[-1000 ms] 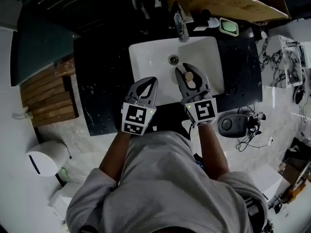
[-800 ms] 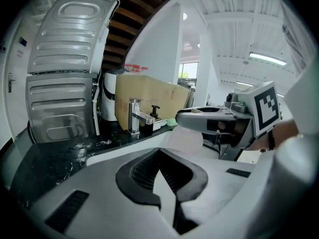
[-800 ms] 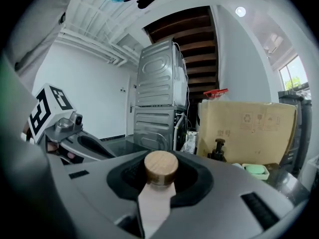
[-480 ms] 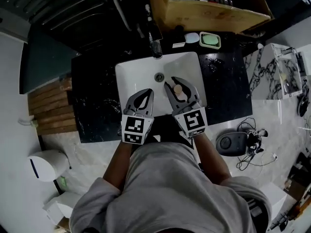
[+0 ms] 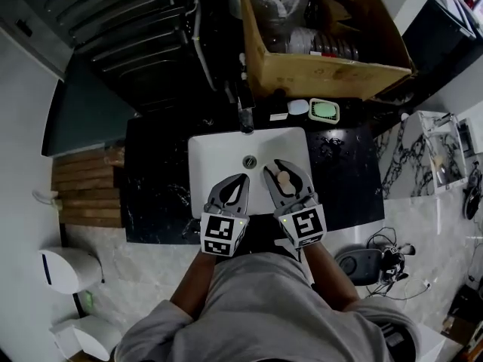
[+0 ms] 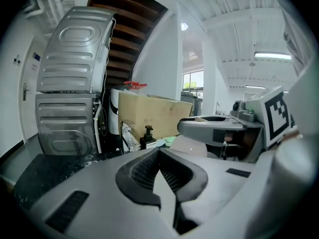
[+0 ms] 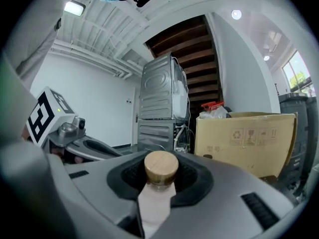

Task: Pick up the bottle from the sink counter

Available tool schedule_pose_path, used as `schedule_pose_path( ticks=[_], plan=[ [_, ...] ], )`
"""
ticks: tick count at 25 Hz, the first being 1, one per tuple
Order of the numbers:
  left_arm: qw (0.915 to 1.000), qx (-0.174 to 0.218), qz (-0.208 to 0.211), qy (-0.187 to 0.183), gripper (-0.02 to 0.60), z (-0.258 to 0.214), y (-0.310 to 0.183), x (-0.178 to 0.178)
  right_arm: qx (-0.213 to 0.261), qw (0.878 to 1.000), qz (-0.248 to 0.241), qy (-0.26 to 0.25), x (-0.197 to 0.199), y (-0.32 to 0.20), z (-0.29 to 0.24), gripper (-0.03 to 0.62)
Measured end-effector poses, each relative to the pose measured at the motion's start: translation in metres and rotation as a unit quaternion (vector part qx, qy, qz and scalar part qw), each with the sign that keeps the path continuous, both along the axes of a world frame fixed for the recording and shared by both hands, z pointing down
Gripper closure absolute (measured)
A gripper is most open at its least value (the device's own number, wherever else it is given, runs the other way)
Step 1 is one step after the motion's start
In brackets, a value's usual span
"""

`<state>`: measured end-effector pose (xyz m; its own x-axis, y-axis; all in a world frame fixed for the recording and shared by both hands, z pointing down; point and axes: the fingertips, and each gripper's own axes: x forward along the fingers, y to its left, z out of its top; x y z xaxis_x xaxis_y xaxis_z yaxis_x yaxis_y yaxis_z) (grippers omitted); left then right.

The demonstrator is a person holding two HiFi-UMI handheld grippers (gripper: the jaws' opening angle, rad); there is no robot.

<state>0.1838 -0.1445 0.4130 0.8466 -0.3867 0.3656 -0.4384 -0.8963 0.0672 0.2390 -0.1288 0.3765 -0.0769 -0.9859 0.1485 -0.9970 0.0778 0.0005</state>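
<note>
The right gripper (image 5: 285,169) pinches the bottle (image 7: 160,169). Its dark pads close on the neck just under the round wooden cap, and the pale body hangs down between the jaws. From the head view the bottle sits over the near right part of the sink (image 5: 219,153), inside its white rim.

The left gripper (image 5: 240,181) is beside it, over the near left part of the sink, and the two grippers are close but apart. Its jaws are pressed together at the tips. The curved pads leave a small hollow behind the tips, and nothing is in it. Both grippers point towards the far side of the sink, and each marker cube sits at the sink's near edge, in front of the person's grey shirt (image 5: 264,308).

The sink is set in a black counter (image 5: 158,172). A tap (image 5: 246,121) stands at the middle of the sink's far edge. Just right of the tap, behind the sink's far right corner, lies a green soap dish (image 5: 324,111) with a small white oval piece (image 5: 298,106) touching its left side. Behind the sink and to the right stands a large open cardboard box (image 5: 324,70). Behind the sink to the left are two stacked grey machines (image 6: 72,83).
</note>
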Motion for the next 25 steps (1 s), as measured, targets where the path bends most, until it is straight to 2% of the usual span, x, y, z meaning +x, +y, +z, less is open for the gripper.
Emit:
schedule_pose_path(
  ticks=[9,15,25],
  plan=[
    [0.9989,0.025,-0.005,0.038,0.568,-0.033,-0.023,-0.004,0.016,0.999,0.027,0.018,0.005,-0.006,-0.023,0.482],
    [0.9956,0.048,-0.021,0.077,0.568,-0.058,-0.036,-0.007,0.025,0.998,0.044,0.028,0.005,-0.005,-0.035,0.482],
    [0.9946,0.065,-0.017,0.078,0.569,-0.066,-0.033,-0.011,0.030,0.998,0.054,0.024,-0.001,-0.003,-0.048,0.482]
  ],
)
